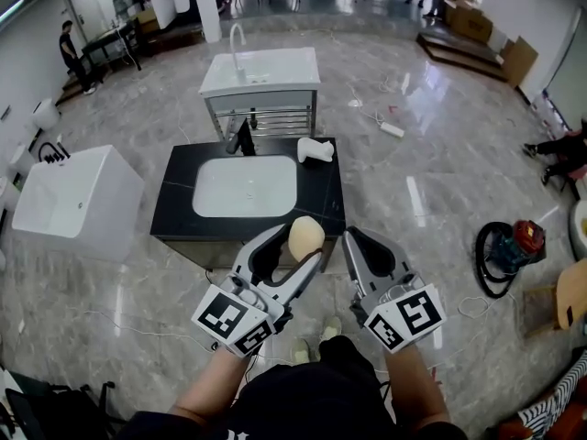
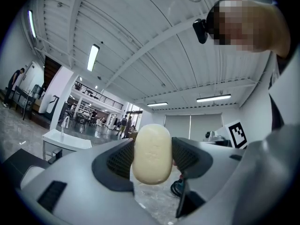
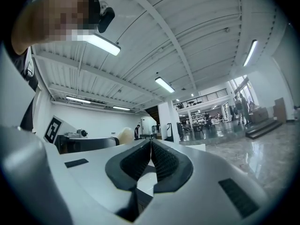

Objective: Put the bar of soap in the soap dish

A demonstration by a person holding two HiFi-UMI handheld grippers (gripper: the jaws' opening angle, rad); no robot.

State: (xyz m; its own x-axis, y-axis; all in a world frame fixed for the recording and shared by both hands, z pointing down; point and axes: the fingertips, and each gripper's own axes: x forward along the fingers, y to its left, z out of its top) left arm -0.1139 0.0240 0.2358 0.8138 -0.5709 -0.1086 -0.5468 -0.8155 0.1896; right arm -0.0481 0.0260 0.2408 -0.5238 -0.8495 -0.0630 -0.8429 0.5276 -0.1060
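Bar of soap [image 1: 305, 236]: in my left gripper [image 1: 302, 246], before the counter [image 1: 174, 218].
Soap dish [image 1: 315, 150]: on counter's far-right corner.

Countertop [image 1: 174, 200]: faucet [image 1: 243, 140] stands at basin's [image 1: 200, 195] 12 o'clock, soap dish [image 1: 315, 150] at 2 o'clock; bare margin at 6 o'clock.

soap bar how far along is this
Done: the cream oval soap bar is clamped in the left gripper. In hand: it hangs at the black counter's front edge; the right gripper is shut, empty. Left: placing it in the dish, possibly the white object at the counter's back right corner.
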